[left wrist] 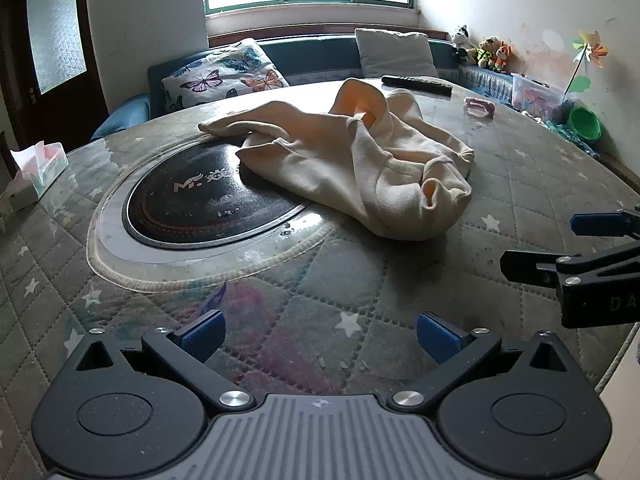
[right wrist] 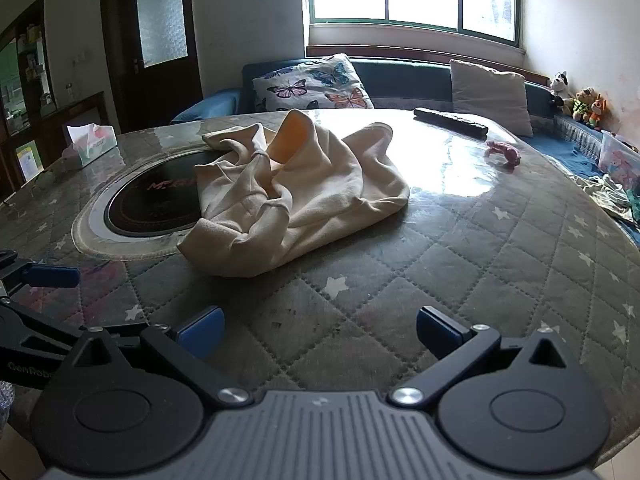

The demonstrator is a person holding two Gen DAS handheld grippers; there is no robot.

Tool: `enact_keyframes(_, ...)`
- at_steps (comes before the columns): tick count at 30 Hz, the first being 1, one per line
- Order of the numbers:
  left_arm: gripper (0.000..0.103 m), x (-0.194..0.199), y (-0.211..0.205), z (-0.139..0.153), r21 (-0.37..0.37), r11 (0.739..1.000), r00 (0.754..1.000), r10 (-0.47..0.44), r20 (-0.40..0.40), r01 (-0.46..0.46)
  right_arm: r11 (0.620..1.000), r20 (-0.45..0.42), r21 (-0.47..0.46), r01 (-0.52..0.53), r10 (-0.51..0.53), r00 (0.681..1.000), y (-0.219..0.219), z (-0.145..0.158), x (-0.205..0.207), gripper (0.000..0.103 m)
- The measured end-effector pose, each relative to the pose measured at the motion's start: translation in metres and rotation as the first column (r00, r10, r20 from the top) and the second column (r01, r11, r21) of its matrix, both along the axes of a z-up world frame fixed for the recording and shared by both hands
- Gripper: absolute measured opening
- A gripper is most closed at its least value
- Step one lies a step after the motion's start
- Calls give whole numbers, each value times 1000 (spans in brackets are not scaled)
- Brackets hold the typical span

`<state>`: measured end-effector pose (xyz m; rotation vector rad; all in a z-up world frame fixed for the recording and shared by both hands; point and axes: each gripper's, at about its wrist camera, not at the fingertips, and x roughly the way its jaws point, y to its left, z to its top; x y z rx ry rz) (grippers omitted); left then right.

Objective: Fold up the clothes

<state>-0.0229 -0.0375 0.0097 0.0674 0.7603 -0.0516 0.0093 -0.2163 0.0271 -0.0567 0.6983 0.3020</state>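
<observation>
A cream garment [left wrist: 352,160] lies crumpled in a heap on the round quilted table [left wrist: 280,320], partly over a black inset hob [left wrist: 192,200]. It also shows in the right wrist view [right wrist: 292,196]. My left gripper [left wrist: 320,338] is open and empty, low over the table's near side, well short of the garment. My right gripper [right wrist: 320,332] is open and empty too, near the table's front edge. The right gripper also shows at the right edge of the left wrist view [left wrist: 560,248], and the left gripper at the left edge of the right wrist view [right wrist: 40,288].
A tissue box [left wrist: 36,176] stands at the table's left edge. A black remote [left wrist: 416,85] and a pink item [left wrist: 478,107] lie at the far side. A sofa with pillows [left wrist: 228,74] runs behind. Toys and a plastic box [left wrist: 536,94] sit at the right.
</observation>
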Motion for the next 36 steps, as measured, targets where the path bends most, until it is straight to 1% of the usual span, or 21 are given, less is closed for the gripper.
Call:
enact_keyframes(4, 103, 0, -3, 0, 13, 1000, 1000, 4, -11, -3, 1000, -3, 2, 1, -1, 1000, 0, 0, -1, 103)
enact_keyframes(36, 103, 4, -11, 5, 25, 1000, 1000, -5, -25, 6, 1000, -10, 9, -8, 8, 1000, 2, -1, 3, 103)
